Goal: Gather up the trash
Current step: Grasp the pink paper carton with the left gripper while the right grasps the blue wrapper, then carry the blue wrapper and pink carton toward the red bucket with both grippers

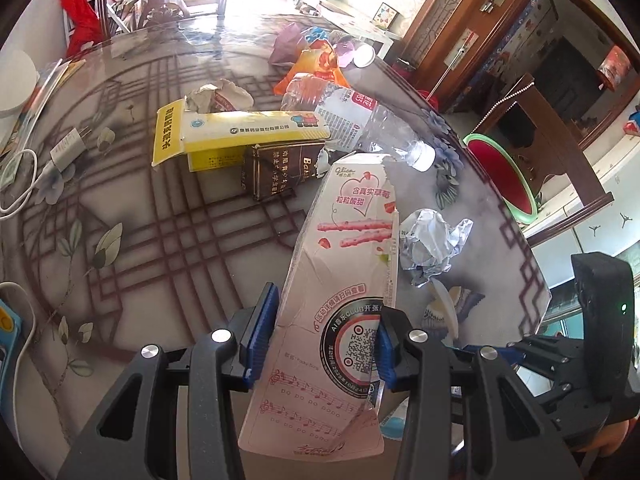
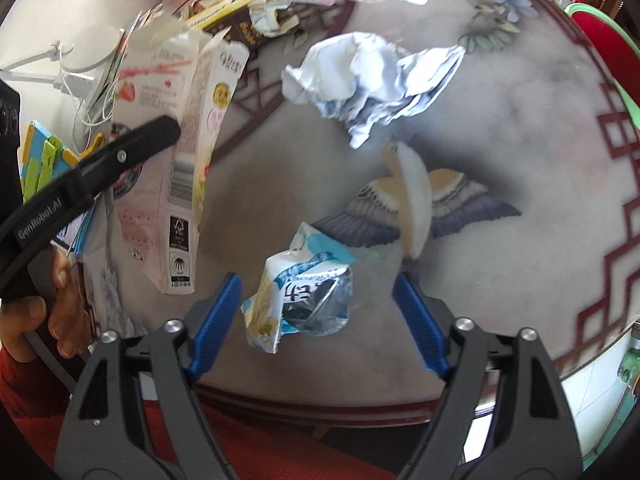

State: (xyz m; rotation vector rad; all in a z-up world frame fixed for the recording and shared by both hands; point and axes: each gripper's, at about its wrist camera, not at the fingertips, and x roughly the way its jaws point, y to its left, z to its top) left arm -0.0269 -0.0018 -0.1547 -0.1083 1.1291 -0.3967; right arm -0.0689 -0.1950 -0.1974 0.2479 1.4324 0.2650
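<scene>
My left gripper [image 1: 326, 340] is shut on a flattened pink strawberry snack box [image 1: 344, 280] and holds it above the table; the box also shows in the right wrist view [image 2: 176, 128]. My right gripper [image 2: 318, 320] is open around a crushed blue-and-white carton [image 2: 300, 300] lying on the table, fingers apart from it. A crumpled white paper ball [image 2: 372, 80] lies beyond it and shows in the left wrist view [image 1: 432, 240]. A clear plastic bottle [image 1: 360, 120], a yellow box [image 1: 240, 132] and a brown box [image 1: 276, 172] lie farther back.
The glass-topped patterned table [image 1: 160, 240] has its edge close on the right. A red bin with a green rim [image 1: 504, 176] stands beside the table. Orange and purple wrappers [image 1: 312, 60] lie at the back. A white charger and cable [image 1: 60, 152] lie left. A white plastic piece [image 2: 416, 204] lies by the carton.
</scene>
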